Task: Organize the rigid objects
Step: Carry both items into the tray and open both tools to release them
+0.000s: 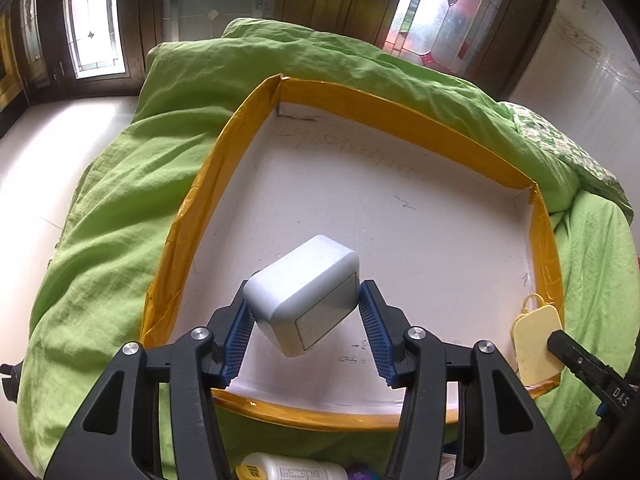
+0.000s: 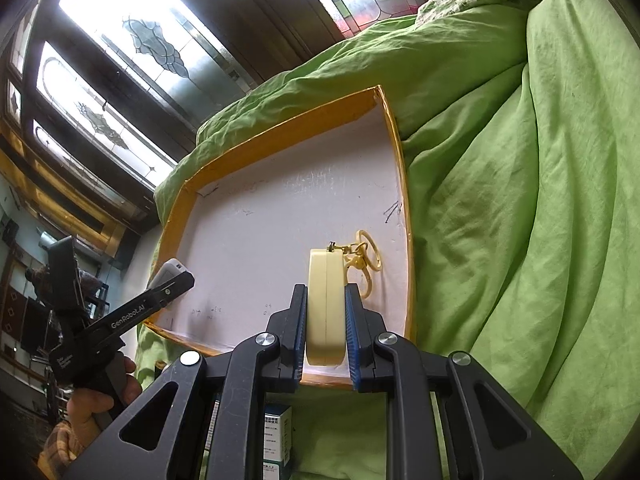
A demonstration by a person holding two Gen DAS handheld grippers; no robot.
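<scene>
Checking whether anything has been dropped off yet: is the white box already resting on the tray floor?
No: the white box hangs tilted between the left gripper pads, above the tray floor.

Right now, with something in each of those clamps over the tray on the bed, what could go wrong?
1. The white rounded plastic box sits tilted, pinched near its corners between the left gripper's blue pads; it might twist loose and drop.
2. The shallow white tray with yellow-taped walls rests on a rumpled green quilt, so pressing down could tip it.
3. The flat pale-yellow case in the right gripper trails a yellow looped cord that could snag the tray wall.
</scene>
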